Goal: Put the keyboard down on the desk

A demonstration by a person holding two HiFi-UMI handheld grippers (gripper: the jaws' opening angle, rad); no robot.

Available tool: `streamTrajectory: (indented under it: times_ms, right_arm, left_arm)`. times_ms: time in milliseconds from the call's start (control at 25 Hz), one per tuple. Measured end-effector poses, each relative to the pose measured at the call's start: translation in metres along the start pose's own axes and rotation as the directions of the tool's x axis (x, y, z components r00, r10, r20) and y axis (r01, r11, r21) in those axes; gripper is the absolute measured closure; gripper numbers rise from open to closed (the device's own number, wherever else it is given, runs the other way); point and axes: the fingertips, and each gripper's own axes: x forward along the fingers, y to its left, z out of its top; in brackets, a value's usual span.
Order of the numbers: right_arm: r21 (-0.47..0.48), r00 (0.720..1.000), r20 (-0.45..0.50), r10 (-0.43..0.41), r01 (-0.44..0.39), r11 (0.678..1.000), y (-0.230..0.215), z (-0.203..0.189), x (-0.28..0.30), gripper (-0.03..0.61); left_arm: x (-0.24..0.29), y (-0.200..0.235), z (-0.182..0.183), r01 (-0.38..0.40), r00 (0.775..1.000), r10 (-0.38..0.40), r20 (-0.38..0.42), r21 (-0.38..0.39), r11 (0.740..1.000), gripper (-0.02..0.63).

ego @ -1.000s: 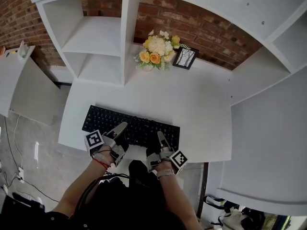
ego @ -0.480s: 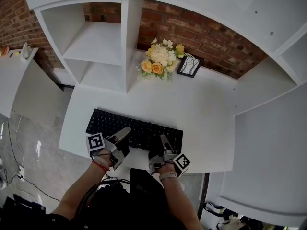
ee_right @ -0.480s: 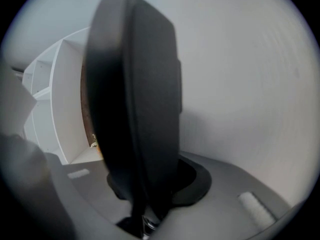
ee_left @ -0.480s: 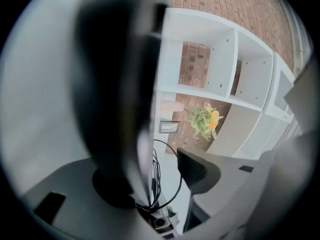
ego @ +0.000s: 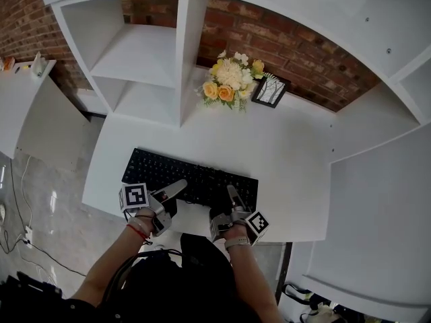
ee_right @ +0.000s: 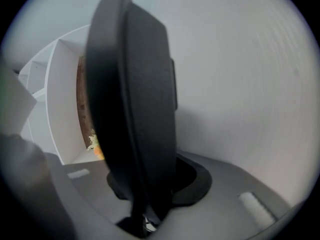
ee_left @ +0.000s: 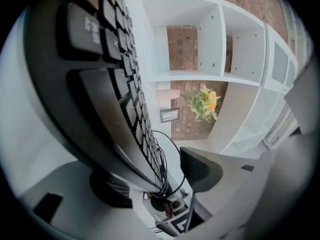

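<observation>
Letting go with the left tool [ego: 172, 195]: jaws just spread wide, straddling the near edge of the keyboard [ego: 188, 177], pads off it. Clamping that same edge with the right tool [ego: 229, 204]. Lying seemingly flat along the tabletop [ego: 283, 153] front, well short of the flowers [ego: 232, 79]; likely placed, pending only the right release

Head view looks steeply down on the desk [ego: 286, 155]; both gripper views hug the keyboard [ego: 192, 178], facing the flowers [ego: 231, 81].
</observation>
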Motion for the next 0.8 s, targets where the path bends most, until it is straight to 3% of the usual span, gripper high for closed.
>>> streamTrajectory:
  times_ms: [200,320,440,520,600,680,720,800]
  right_arm:
    - [0.014,1.000,-0.007,-0.024,0.024,1.000,0.002,0.002,0.003,0.495]
    - [0.013,1.000,-0.010,-0.028,0.028,1.000,0.001,0.004,0.005,0.495]
    - [0.026,0.999,-0.012,-0.043,0.043,0.999,0.001,0.003,0.005,0.495]
    - [0.029,0.998,-0.017,-0.059,0.059,0.998,0.002,0.003,0.006,0.495]
    - [0.028,0.998,-0.024,-0.062,0.063,0.998,0.002,0.004,0.007,0.495]
    - [0.017,0.999,-0.031,-0.041,0.042,0.999,-0.004,0.011,0.010,0.495]
    - [0.013,0.999,-0.034,-0.029,0.029,0.999,-0.008,0.015,0.011,0.495]
    - [0.016,0.999,-0.037,-0.022,0.023,1.000,-0.008,0.015,0.012,0.494]
  left_arm:
    - [-0.010,0.001,-0.018,-0.020,0.991,0.045,-0.123,0.198,0.980,0.376]
    - [-0.015,0.001,-0.024,-0.020,0.986,0.063,-0.154,0.264,0.964,0.376]
    - [-0.016,0.000,-0.029,-0.020,0.974,0.106,-0.203,0.387,0.922,0.376]
    - [-0.016,0.004,-0.036,-0.047,0.950,0.198,-0.241,0.517,0.854,0.366]
    - [-0.017,0.013,-0.041,-0.089,0.907,0.336,-0.252,0.667,0.740,0.364]
    - [-0.017,0.022,-0.041,-0.129,0.869,0.445,-0.217,0.769,0.627,0.370]
    - [-0.017,0.023,-0.042,-0.142,0.862,0.466,-0.199,0.789,0.598,0.416]
    - [-0.015,0.022,-0.042,-0.172,0.867,0.471,-0.160,0.792,0.586,0.500]
